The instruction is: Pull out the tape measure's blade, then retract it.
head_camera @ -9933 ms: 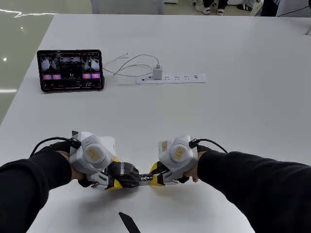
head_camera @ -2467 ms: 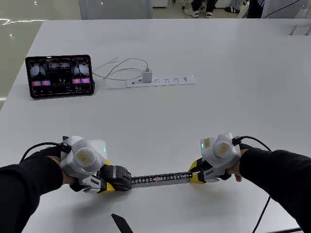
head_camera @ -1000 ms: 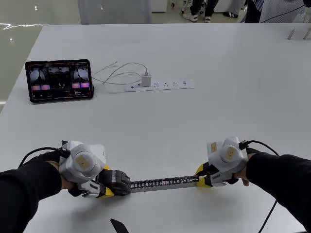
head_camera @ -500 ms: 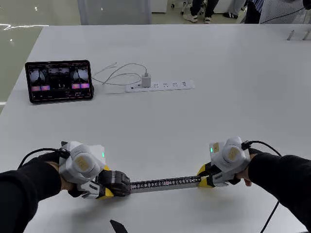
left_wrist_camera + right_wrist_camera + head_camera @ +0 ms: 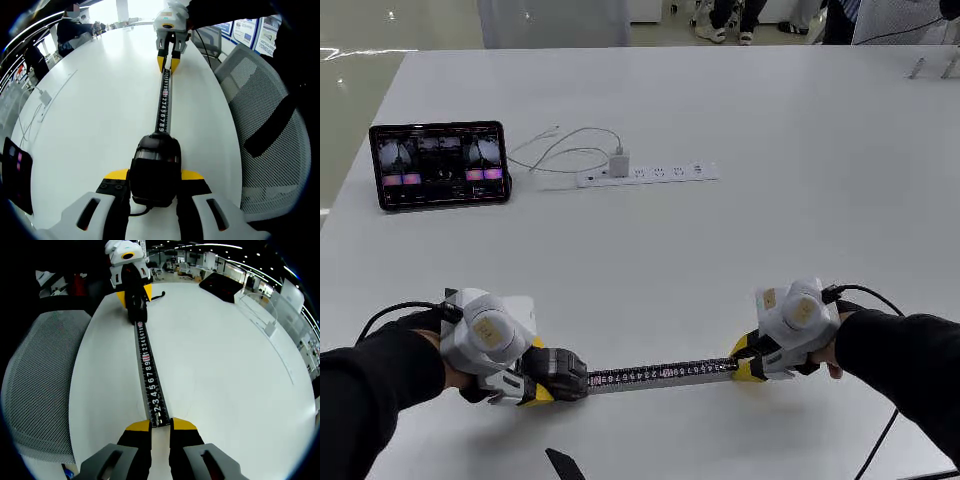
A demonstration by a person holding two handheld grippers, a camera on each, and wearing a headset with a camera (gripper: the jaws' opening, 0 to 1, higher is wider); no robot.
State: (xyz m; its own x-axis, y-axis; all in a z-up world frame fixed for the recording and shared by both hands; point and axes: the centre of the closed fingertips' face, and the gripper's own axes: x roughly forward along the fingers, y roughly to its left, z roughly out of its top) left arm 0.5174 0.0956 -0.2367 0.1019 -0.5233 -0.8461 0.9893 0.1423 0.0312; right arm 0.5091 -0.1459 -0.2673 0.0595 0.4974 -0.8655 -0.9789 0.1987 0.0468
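A black tape measure case (image 5: pixel 556 372) lies near the front edge of the white table (image 5: pixel 740 230), and my left gripper (image 5: pixel 540 388) is shut on it; the left gripper view shows the case (image 5: pixel 155 167) between the yellow-tipped jaws. Its black blade (image 5: pixel 660 375) with white numbers runs to the right across the table. My right gripper (image 5: pixel 745 361) is shut on the blade's end. In the right gripper view the blade (image 5: pixel 149 377) runs from my jaws to the case (image 5: pixel 133 292). In the left gripper view the blade (image 5: pixel 164 102) reaches the right gripper (image 5: pixel 169 59).
A tablet (image 5: pixel 440 164) with a lit screen stands at the back left. A white power strip (image 5: pixel 645 173) with a charger and white cables lies behind the middle. A grey mesh chair (image 5: pixel 272 130) stands by the table's near edge.
The right gripper has moved further right over the last seconds, drawing more blade out of the case. The left gripper and case have stayed in place.
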